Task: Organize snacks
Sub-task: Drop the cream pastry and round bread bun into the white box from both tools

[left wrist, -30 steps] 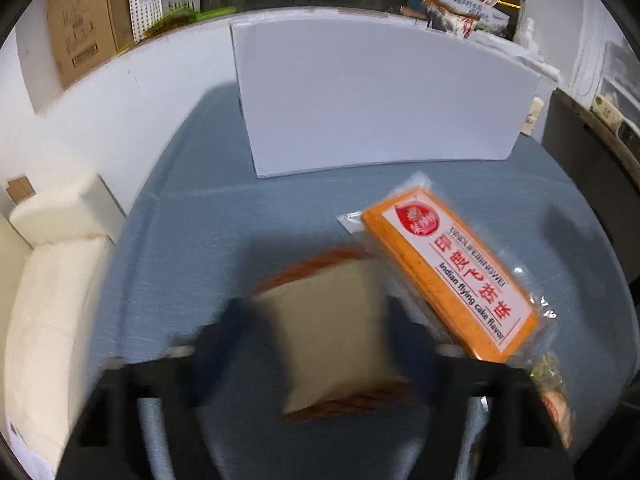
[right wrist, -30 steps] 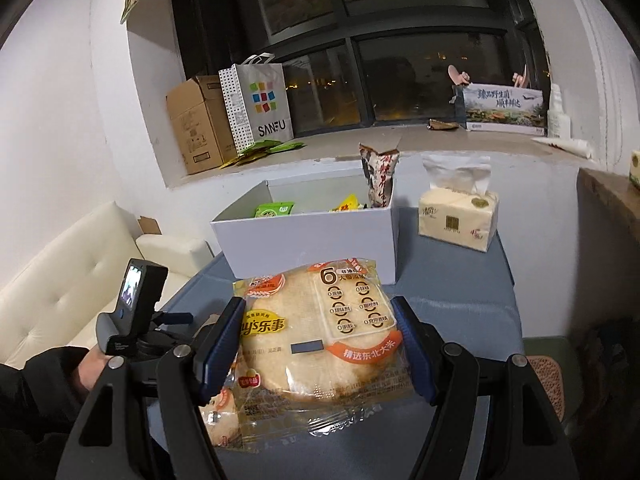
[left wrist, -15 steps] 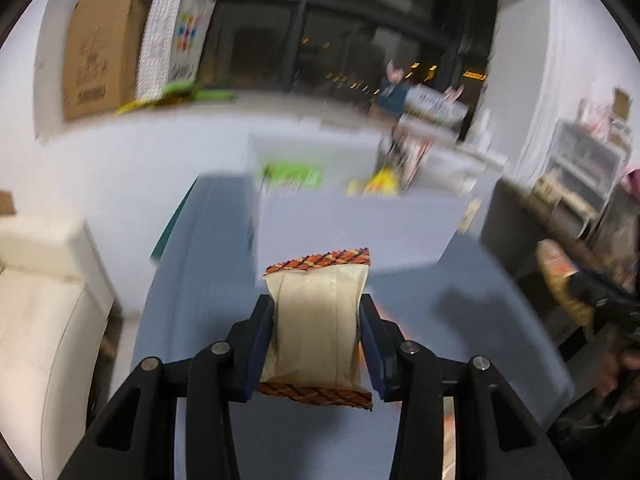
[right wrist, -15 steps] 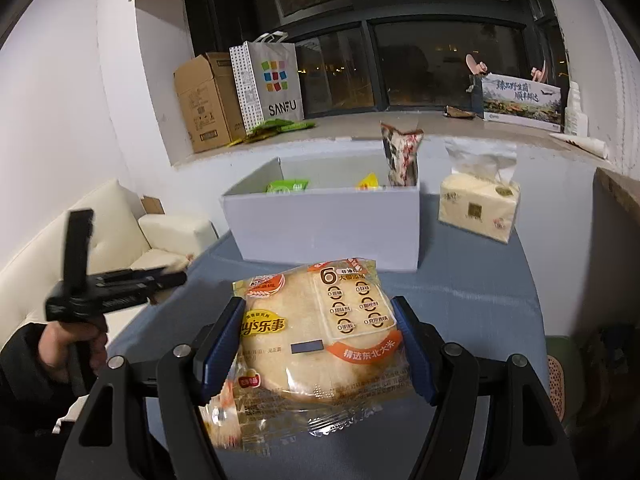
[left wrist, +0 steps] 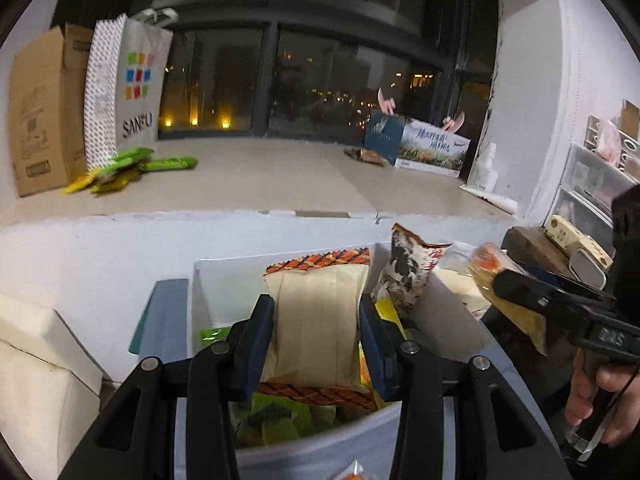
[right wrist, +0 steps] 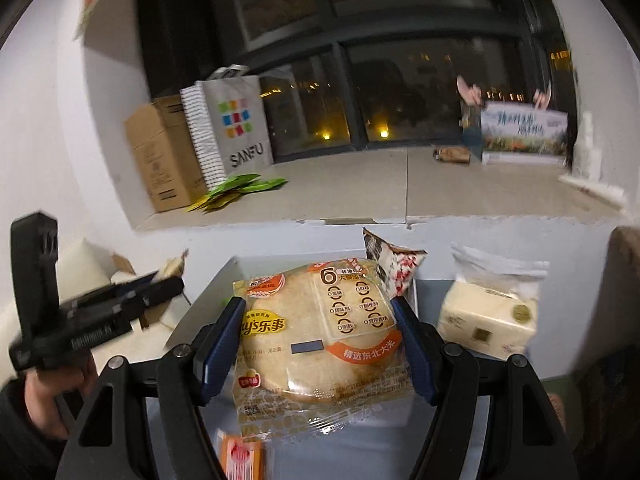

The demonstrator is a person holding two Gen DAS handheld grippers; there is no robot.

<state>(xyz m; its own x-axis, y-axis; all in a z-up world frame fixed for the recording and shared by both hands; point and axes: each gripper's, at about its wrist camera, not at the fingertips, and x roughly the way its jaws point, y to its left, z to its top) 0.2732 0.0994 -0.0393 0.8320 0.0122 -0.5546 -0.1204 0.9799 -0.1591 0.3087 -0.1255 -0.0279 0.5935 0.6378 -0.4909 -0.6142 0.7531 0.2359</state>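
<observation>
My left gripper (left wrist: 318, 340) is shut on a beige snack packet with orange patterned ends (left wrist: 318, 320), held above the open white box (left wrist: 448, 316). Green and yellow snack packets (left wrist: 272, 420) lie inside the box, and a tall black-and-red bag (left wrist: 400, 272) stands at its far right. My right gripper (right wrist: 318, 344) is shut on a clear pack of round rice cakes (right wrist: 320, 340), held over the near side of the white box (right wrist: 200, 312). The left gripper (right wrist: 100, 312) shows in the right wrist view at left, blurred, in a hand. The right gripper (left wrist: 560, 312) shows at the right edge of the left wrist view.
A tissue pack (right wrist: 488, 320) lies right of the box on the blue table (left wrist: 164, 316). An orange packet (right wrist: 240, 456) lies on the table below the rice cakes. The windowsill behind holds a cardboard box (left wrist: 40, 112), a paper bag (left wrist: 128, 84) and green packets (left wrist: 132, 164). A cream sofa (left wrist: 36, 376) stands at left.
My left gripper closed on the beige packet, lifted it off the table and carried it over the white box. My right gripper moved forward with the rice cakes toward the box.
</observation>
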